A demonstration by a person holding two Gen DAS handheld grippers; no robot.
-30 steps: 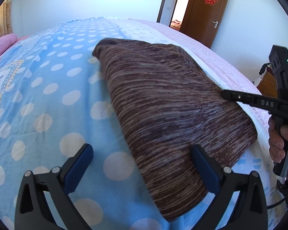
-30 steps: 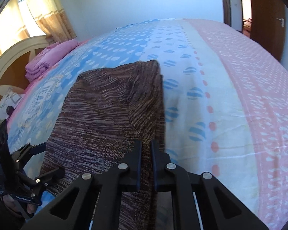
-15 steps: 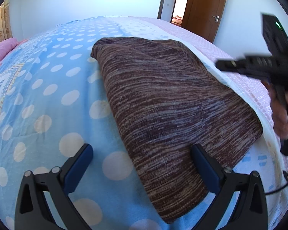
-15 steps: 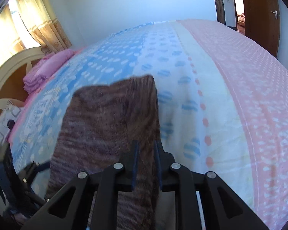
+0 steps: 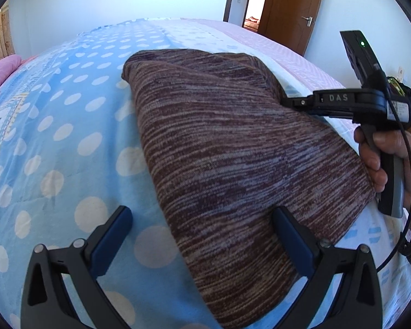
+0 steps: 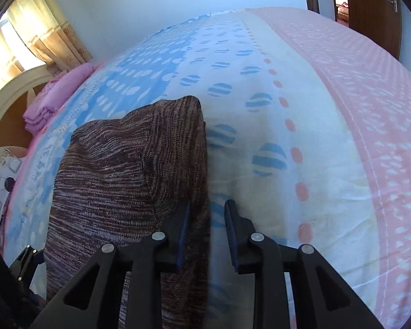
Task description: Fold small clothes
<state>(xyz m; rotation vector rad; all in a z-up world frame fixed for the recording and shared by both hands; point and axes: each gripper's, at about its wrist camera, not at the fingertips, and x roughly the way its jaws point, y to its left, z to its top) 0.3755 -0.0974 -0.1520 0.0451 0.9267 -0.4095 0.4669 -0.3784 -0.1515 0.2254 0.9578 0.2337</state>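
A folded brown striped knit garment [image 5: 233, 150] lies on the blue polka-dot bedspread [image 5: 68, 137]. My left gripper [image 5: 202, 222] hovers wide open over its near end, the right finger [image 5: 290, 235] above the cloth and the left finger over the sheet. A hand holds my right gripper [image 5: 287, 101] at the garment's right edge. In the right wrist view the right gripper [image 6: 207, 219] has its jaws opening. The garment [image 6: 128, 170] edge sits between them against the left pad [image 6: 184, 227], with sheet showing beside the right pad.
Folded pink bedding [image 6: 54, 101] lies by the white headboard [image 6: 11, 101] at the far left. A brown door [image 5: 293, 8] stands beyond the bed's far corner. The pink-patterned side of the spread [image 6: 356, 109] stretches to the right of the garment.
The right gripper's jaws have parted from nearly shut on the garment's edge. It swung up, then came back down at the garment's right edge. The left gripper stayed put.
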